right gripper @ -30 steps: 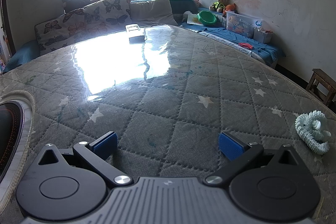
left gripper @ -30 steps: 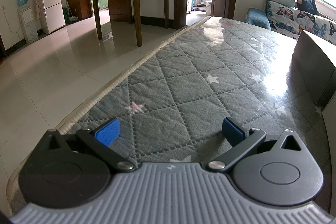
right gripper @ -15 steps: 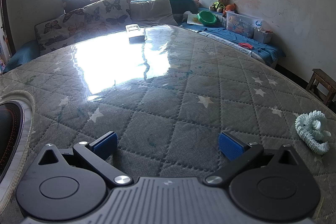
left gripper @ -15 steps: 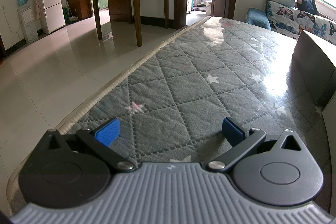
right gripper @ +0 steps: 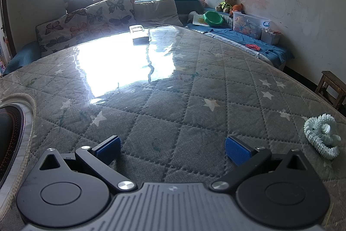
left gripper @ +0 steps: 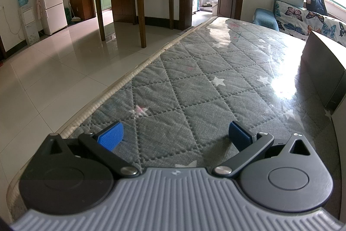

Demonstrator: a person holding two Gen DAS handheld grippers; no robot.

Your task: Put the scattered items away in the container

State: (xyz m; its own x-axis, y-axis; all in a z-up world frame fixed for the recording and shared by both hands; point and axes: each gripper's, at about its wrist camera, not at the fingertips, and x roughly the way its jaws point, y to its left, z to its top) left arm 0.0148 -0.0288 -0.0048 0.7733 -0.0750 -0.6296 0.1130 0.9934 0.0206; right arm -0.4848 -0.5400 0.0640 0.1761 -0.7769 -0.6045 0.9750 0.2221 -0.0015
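A pale green spiky coiled toy lies on the quilted grey table cover at the right edge, just right of my right gripper, which is open and empty. My left gripper is open too, low over the cover near the table's left edge, nothing between its blue pads. A dark box stands at the far right of the left wrist view; its inside is hidden. A remote control lies at the table's far end.
A round dark cooktop with a light rim is set into the table at the left of the right wrist view. A sofa with butterfly cushions borders the far side. A wooden stool stands right; tiled floor lies left.
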